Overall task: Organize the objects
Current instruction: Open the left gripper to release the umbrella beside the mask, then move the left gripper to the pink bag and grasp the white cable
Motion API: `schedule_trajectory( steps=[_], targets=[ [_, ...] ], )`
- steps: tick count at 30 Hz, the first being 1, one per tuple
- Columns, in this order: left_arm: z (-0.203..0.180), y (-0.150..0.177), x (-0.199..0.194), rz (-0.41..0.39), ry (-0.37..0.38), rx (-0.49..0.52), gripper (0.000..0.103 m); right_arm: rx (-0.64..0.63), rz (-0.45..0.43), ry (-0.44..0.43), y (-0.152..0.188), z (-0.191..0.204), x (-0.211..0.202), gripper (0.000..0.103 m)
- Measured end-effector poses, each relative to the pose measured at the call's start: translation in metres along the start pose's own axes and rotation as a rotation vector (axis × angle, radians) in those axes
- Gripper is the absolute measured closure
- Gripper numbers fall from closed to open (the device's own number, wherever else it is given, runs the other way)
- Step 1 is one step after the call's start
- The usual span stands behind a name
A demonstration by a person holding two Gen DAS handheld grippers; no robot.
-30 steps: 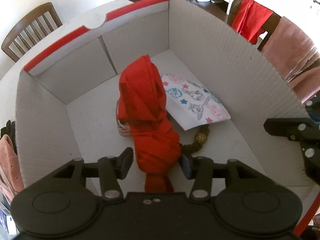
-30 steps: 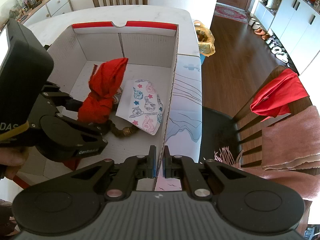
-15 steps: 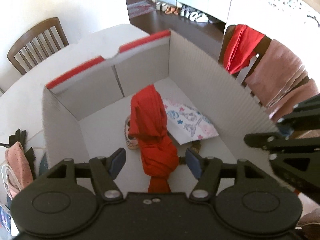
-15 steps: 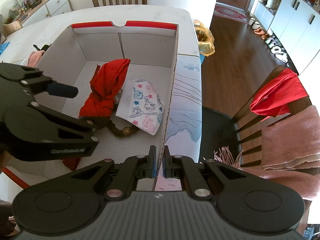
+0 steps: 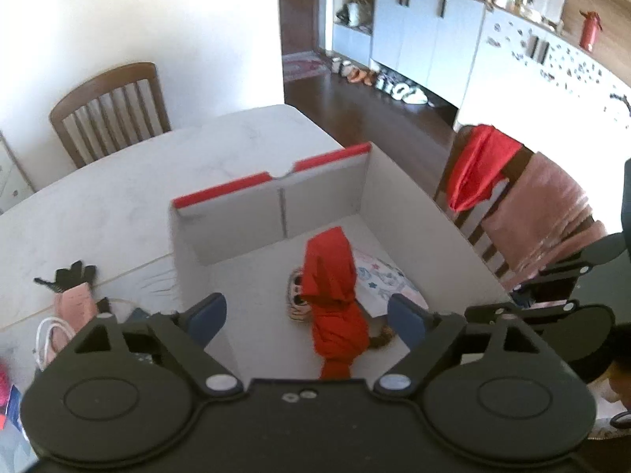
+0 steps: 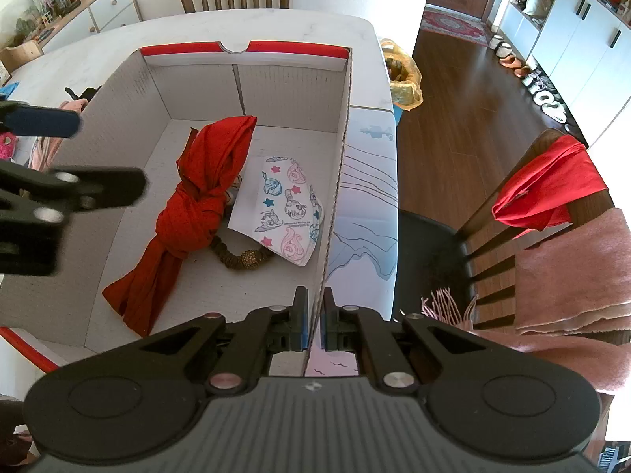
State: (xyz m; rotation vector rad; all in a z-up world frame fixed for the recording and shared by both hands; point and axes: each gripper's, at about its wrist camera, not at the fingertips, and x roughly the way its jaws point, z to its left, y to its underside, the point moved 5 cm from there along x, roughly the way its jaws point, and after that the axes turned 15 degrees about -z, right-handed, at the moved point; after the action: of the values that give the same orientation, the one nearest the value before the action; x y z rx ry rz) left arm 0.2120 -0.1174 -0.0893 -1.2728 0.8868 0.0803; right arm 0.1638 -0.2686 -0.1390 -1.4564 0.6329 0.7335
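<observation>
A white cardboard box [image 6: 292,67] with a red-trimmed rim stands open on the white table. Inside lie a knotted red cloth [image 6: 197,205], a pony-print paper pouch [image 6: 284,205] and a brown beaded bracelet [image 6: 236,256]. My right gripper [image 6: 313,315] is shut on the box's right wall [image 6: 335,197] near its front end. My left gripper [image 5: 307,315] is open and empty, held high above the box; the red cloth [image 5: 335,295] and the box [image 5: 315,197] show between its fingers.
Pink and black small items [image 5: 71,295] lie on the table left of the box. A chair with red and pink cloths [image 6: 552,205] stands to the right. Another wooden chair [image 5: 110,110] is at the far side. A yellow bag [image 6: 402,79] hangs off the table's edge.
My left gripper has let go of the red cloth, risen out of the box and opened wider. The cloth stays in the box. My right gripper keeps its hold on the wall.
</observation>
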Motion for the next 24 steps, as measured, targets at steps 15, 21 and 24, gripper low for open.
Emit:
schedule_trajectory(
  steps=[15, 21, 24],
  targets=[
    [0.102, 0.009, -0.033, -0.096, -0.311, -0.190, 0.002, 0.001, 0.000, 0.001, 0.000, 0.000, 0.000, 0.098],
    [0.161, 0.028, -0.027, -0.048, -0.453, -0.285, 0.002, 0.001, 0.001, 0.003, 0.001, -0.001, -0.001, 0.098],
    [0.179, 0.039, -0.022, -0.030, -0.507, -0.284, 0.002, 0.001, 0.001, 0.003, 0.001, -0.001, -0.001, 0.098]
  ],
)
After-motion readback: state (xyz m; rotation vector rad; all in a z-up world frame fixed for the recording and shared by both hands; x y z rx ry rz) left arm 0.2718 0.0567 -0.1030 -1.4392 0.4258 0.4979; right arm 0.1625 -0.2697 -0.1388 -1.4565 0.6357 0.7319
